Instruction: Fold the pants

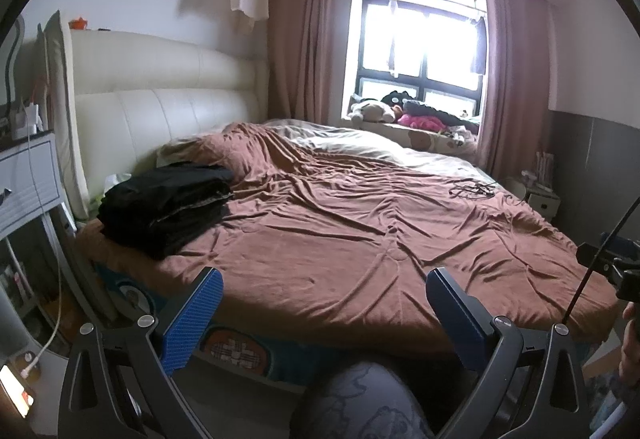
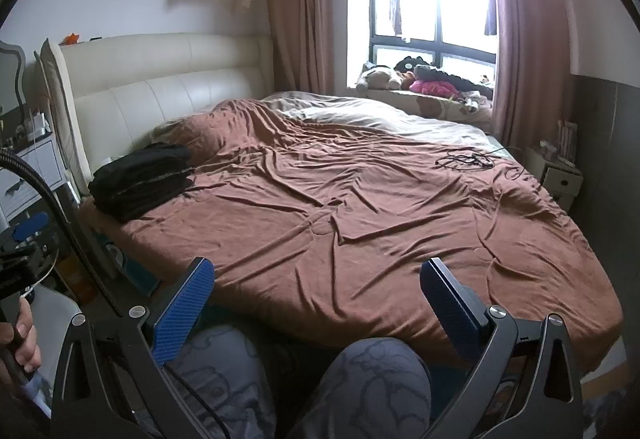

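A: Far left, black pants (image 1: 168, 205) folded in a stack at the bed's (image 1: 360, 259) near-left corner, just under the headboard (image 1: 160, 95). Touching nothing but the brown sheet.

B: Left gripper (image 1: 322, 319)?

A: Jaws spread wide, nothing between them. Hanging off the foot edge, well apart from the stack. Knee (image 1: 360, 399) below.

B: And right of that?

A: Right gripper (image 2: 316, 313), same story: jaws wide apart, empty, over both knees, aimed at bare sheet. Cable tangle (image 2: 464, 160) farther right, near the far edge. Toys (image 2: 416, 77) on the sill beyond.

B: Looks like either done or between pairs. Risks from here?

A: Probably three. Reaching for the stack at a low angle: could shove the layers sideways and undo the fold. Pinching too deep: likely to catch sheet along with cloth and drag both. Grabbing only the top layer: likely to peel it open, since the stack sits loose.

B: And the edge?

A: Stack close to the bed's left side; a push that way could tip it off.
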